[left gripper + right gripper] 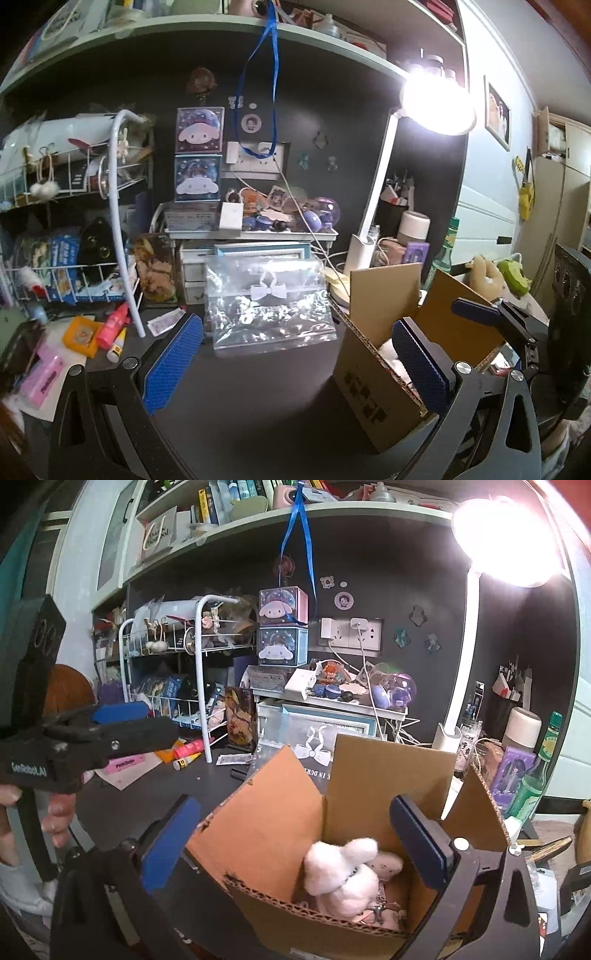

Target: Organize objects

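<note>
An open cardboard box (pixel 280 823) stands on the dark desk, and it also shows at the right of the left wrist view (pixel 373 373). A white plush toy (pixel 343 878) lies inside it with a smaller pink plush and a keyring. My right gripper (pixel 295 845) is open and empty above the box, its right finger over the opening. My left gripper (pixel 295 365) is open and empty over bare desk, left of the box; its right finger overlaps the box rim. A clear zip bag with a white bow (pixel 269 306) lies ahead of it. The left gripper also shows in the right wrist view (pixel 122 720).
A lit white desk lamp (pixel 436 99) stands behind the box. A white wire rack (pixel 74 229) with clutter is at left. A pink tube (pixel 112 326), an orange case (pixel 79 336) and pink cards lie on the desk's left. A green bottle (pixel 535 771) stands at right.
</note>
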`<state>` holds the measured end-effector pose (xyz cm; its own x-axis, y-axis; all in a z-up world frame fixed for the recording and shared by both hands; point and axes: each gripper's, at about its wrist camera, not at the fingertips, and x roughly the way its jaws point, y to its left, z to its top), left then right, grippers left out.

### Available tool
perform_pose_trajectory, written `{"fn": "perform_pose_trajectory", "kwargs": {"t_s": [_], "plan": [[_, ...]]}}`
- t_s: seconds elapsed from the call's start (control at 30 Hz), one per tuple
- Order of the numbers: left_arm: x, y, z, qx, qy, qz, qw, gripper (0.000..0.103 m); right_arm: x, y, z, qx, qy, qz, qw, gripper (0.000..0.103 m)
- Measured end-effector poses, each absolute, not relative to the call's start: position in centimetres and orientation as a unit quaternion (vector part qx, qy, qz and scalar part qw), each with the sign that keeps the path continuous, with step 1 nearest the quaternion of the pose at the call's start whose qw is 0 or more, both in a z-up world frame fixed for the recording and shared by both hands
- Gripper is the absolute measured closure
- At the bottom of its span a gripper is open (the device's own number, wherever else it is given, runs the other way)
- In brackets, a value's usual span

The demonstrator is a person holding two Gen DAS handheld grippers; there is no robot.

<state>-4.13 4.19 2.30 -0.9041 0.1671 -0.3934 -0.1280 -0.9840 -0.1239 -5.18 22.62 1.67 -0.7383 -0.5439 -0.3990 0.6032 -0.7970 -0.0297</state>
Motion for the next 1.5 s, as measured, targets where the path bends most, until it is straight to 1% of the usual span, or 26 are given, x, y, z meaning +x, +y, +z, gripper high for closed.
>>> {"fn": "perform_pose_trajectory", "kwargs": {"t_s": [0.37, 1.5], "plan": [[-4.0, 4.2, 2.0, -0.209, -0.039, 0.976, 0.055, 0.000, -5.9, 22.4, 1.3, 0.199, 0.065, -0.925, 0.317, 0.000], [-4.4, 4.3, 1.5, -0.214, -0.034, 0.975, 0.052, 0.000, -6.1, 23.4, 1.1, 0.197, 0.046, -0.924, 0.324, 0.000]]}}
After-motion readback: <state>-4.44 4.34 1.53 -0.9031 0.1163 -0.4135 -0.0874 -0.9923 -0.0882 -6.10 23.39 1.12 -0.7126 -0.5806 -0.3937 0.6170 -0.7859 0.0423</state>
